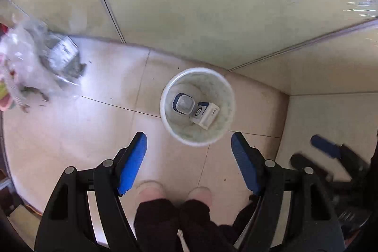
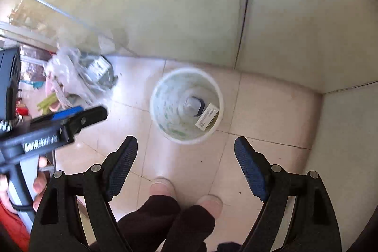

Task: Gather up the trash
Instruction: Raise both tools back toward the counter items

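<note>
A white round trash bin stands on the tiled floor near a corner of pale walls; it also shows in the right wrist view. Inside lie a white box with a blue print and a blue-rimmed plastic lid. The box and lid show from the right too. My left gripper is open and empty above the floor, just short of the bin. My right gripper is open and empty, likewise above the bin's near side.
A crumpled clear plastic bag with packaging lies on the floor to the left by the wall, also in the right wrist view. The person's pink slippers stand below the grippers. A pale wall panel closes the right side.
</note>
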A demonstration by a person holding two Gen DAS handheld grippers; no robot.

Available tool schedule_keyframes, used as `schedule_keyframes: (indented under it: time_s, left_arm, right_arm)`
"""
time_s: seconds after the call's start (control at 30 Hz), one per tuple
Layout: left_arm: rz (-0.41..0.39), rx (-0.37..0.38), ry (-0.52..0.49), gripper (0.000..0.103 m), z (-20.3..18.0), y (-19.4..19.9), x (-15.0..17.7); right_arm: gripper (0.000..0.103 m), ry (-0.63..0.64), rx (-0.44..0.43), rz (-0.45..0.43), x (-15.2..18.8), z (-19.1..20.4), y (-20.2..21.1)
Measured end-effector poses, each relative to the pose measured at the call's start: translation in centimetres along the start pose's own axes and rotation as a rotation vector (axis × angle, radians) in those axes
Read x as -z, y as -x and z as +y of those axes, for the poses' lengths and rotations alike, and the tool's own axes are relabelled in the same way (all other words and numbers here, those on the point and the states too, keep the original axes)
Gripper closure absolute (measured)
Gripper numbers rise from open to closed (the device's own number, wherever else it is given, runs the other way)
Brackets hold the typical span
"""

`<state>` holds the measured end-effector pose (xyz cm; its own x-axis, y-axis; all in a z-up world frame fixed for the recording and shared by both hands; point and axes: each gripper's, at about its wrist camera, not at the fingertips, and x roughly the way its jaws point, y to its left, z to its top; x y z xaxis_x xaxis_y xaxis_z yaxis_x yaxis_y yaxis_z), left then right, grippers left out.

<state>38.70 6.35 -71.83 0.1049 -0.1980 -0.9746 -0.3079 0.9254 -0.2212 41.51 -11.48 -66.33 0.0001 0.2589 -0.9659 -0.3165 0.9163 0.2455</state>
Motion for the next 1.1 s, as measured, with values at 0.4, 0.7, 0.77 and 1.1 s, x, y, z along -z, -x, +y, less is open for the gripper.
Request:
schedule_keyframes:
  time_s: [0.4,0.7,0.77,1.1]
  left_arm:
    - [-0.184,-0.059,-0.163,0.03,-5.1,26.3,1.9]
    - [-0.433,-0.026,-0.255,0.03,-7.5,43.7,2.1]
    - [-0.475,-0.012,-0.263,0.03,-8.0,46.6,2.0]
    - [-0.652,0.001,-0.31,0.026,-11.9,56.1,-0.1]
  right_arm:
    - [0.021,-0.064,-0.043,-0.211,0.0,5.6,24.3]
    - [0.021,-0.119,-0.017,-0.424,0.5,8.5,38.7]
    - [0.021,-0.131,-0.005,-0.467,0.7,8.7,40.9]
    - [0.021,-0.193,0.037,-0.649,-0.3,8.4,49.5]
